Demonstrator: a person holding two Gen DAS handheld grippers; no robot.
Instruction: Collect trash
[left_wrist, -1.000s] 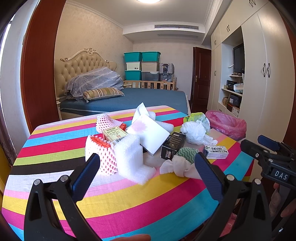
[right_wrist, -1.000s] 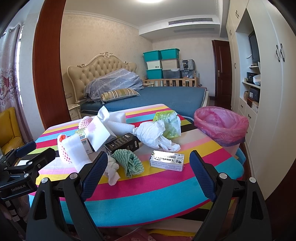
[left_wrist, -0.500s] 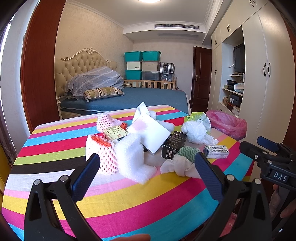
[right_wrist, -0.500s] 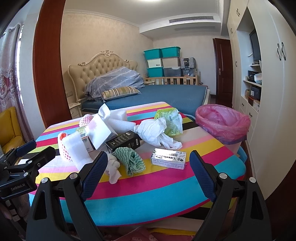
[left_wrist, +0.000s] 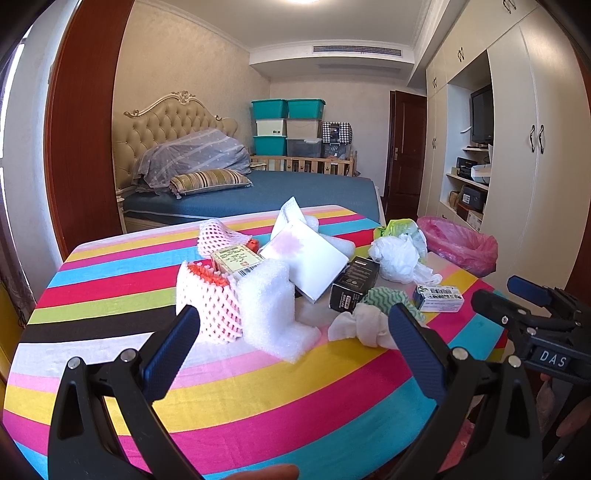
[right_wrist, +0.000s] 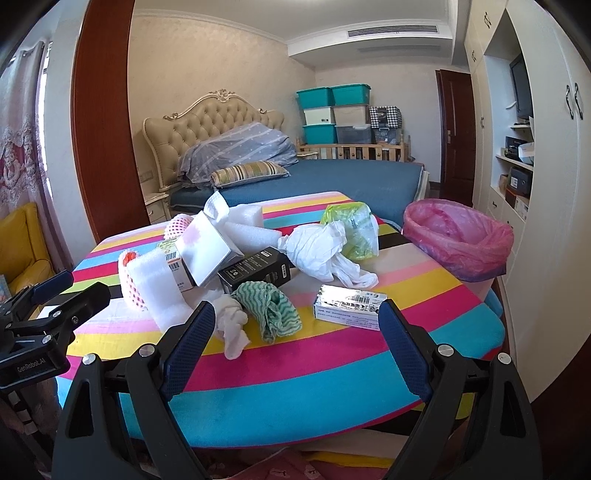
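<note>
Both tongs, left (left_wrist: 291, 339) and right (right_wrist: 295, 332), apart, empty; bin (right_wrist: 458, 236) base hidden behind table (right_wrist: 295, 373).

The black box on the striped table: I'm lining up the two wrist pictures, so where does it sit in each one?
Left wrist view: the black box stands right of centre, just beyond the green cloth.
Right wrist view: the black box lies near the centre, left of the crumpled white bag.
Shared landmark: the pink-lined bin at the table's right side.
</note>
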